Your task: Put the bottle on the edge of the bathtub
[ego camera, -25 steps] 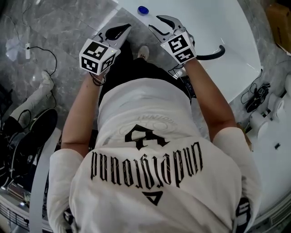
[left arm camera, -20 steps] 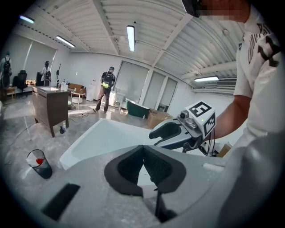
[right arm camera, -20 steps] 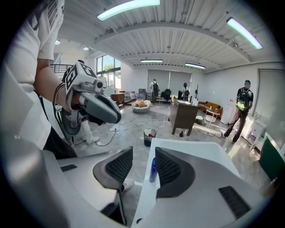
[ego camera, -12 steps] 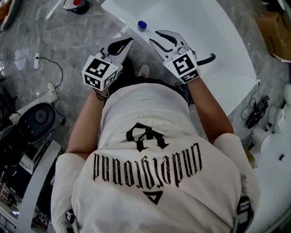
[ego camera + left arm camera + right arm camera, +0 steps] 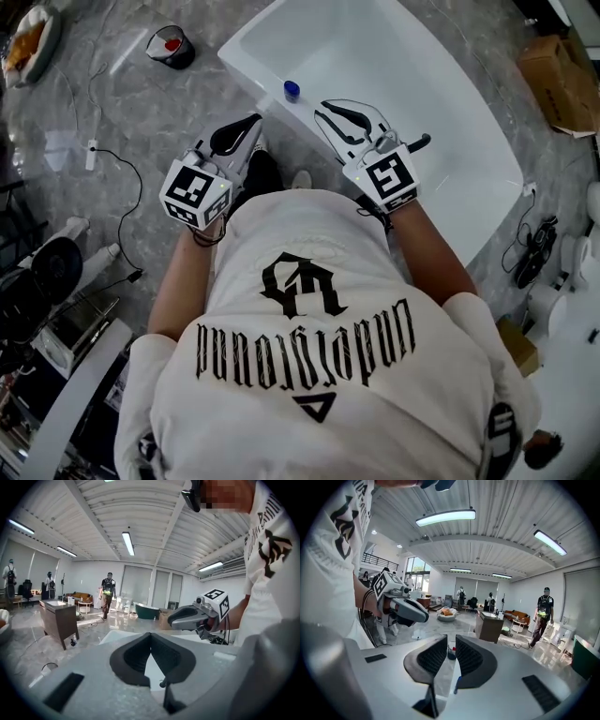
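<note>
A bottle with a blue cap (image 5: 292, 90) stands on the near rim of the white bathtub (image 5: 248, 67), close to its left corner. Neither gripper touches it. My right gripper (image 5: 330, 111) hovers just right of and nearer than the bottle. Its jaws are closing, with a narrow gap left and nothing between them in the right gripper view (image 5: 451, 641). My left gripper (image 5: 251, 124) hangs over the floor beside the tub, left of the bottle. Its tips meet on nothing in the left gripper view (image 5: 151, 634).
A black bin with something red in it (image 5: 171, 45) sits on the marble floor at the far left. Cables (image 5: 112, 169) and equipment (image 5: 56, 272) lie to the left, and a cardboard box (image 5: 562, 80) at the far right. A dark handle (image 5: 419, 142) lies inside the tub.
The right gripper's jaws have narrowed from wide open. The head view has shifted, so more of the tub and floor show. The bottle stays on the rim.
</note>
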